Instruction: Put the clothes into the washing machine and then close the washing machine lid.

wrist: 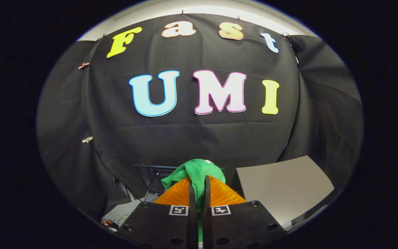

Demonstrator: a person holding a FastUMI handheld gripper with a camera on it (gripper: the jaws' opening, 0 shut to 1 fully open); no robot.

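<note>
Holding: fingers (199, 188) were clamped narrow on green cloth (195, 173)
Handling: soft, light, floppy; grip bunched mid-fold

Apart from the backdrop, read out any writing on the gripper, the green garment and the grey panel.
No readable words.
Gripper, shut on the green garment: two square code markers, patterns, not letters.
Green garment: small white spot, too small to read.
Grey panel: blank.

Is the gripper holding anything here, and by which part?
Yes: the gripper is shut on the green garment, pinching a bunched fold; the rest bulges ahead of the fingers.
</note>
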